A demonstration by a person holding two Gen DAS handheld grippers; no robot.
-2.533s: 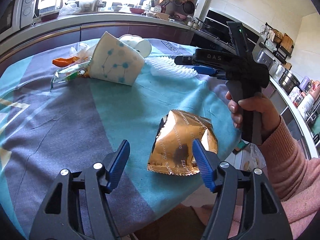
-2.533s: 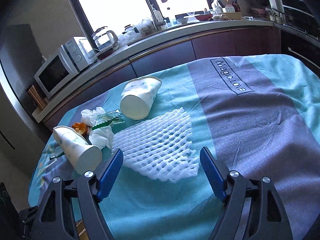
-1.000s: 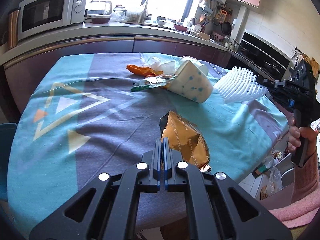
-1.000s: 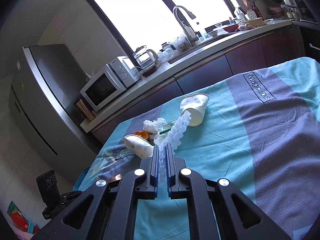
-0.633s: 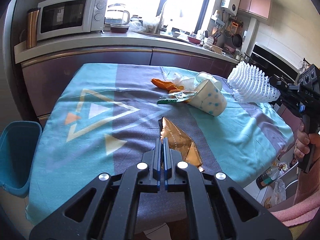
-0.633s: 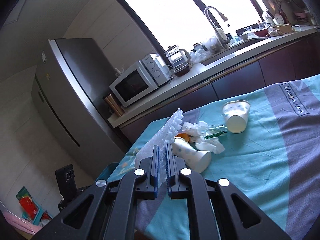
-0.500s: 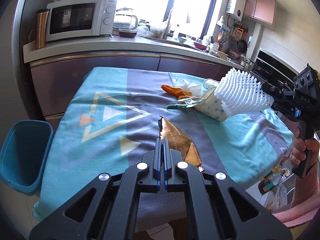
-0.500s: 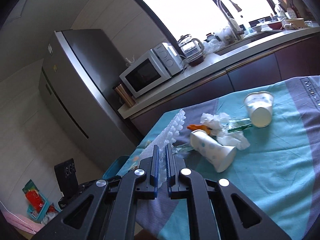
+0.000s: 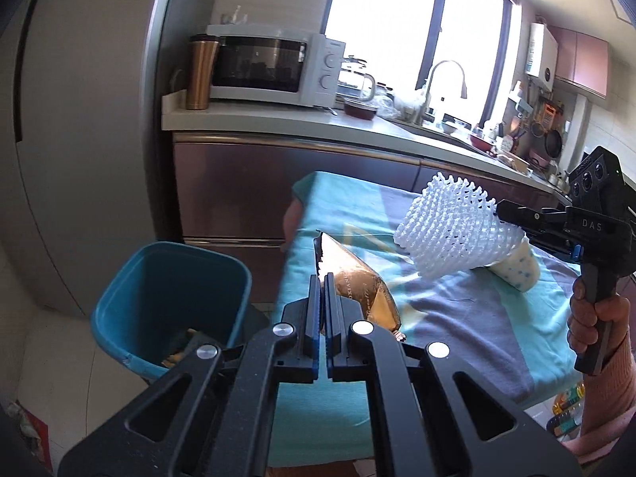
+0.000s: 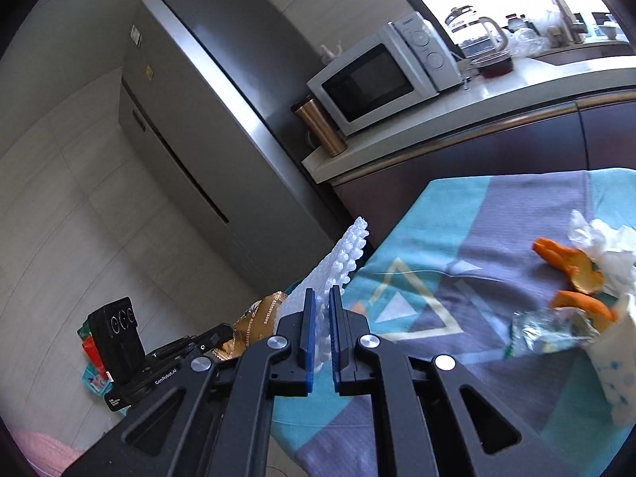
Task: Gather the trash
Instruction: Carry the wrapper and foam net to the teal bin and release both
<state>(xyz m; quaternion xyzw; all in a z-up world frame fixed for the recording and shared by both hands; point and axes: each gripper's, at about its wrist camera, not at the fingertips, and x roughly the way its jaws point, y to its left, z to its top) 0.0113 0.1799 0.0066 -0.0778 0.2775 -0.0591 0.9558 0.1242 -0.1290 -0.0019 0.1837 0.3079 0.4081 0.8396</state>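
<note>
My left gripper [image 9: 322, 282] is shut on a gold foil snack bag [image 9: 357, 282], held in the air near the table's left end. Just left of and below it a blue bin [image 9: 167, 302] stands on the floor with some scraps inside. My right gripper [image 10: 321, 298] is shut on a white foam fruit net [image 10: 342, 266], which hangs over the table to the right of the bag in the left wrist view [image 9: 449, 234]. The gold bag [image 10: 254, 318] and the left gripper's body show at the lower left of the right wrist view.
The table wears a teal and grey cloth [image 10: 457, 278]. On it lie orange peel [image 10: 572, 262], crumpled white tissue [image 10: 604, 246], a clear wrapper [image 10: 552, 330] and a dotted paper cup [image 9: 516, 270]. A counter with a microwave [image 9: 274, 65] and a tall fridge [image 10: 206, 119] stand behind.
Both grippers have swung left from the table's middle toward its left end, carrying the bag and the net. The blue bin has come close in the left wrist view.
</note>
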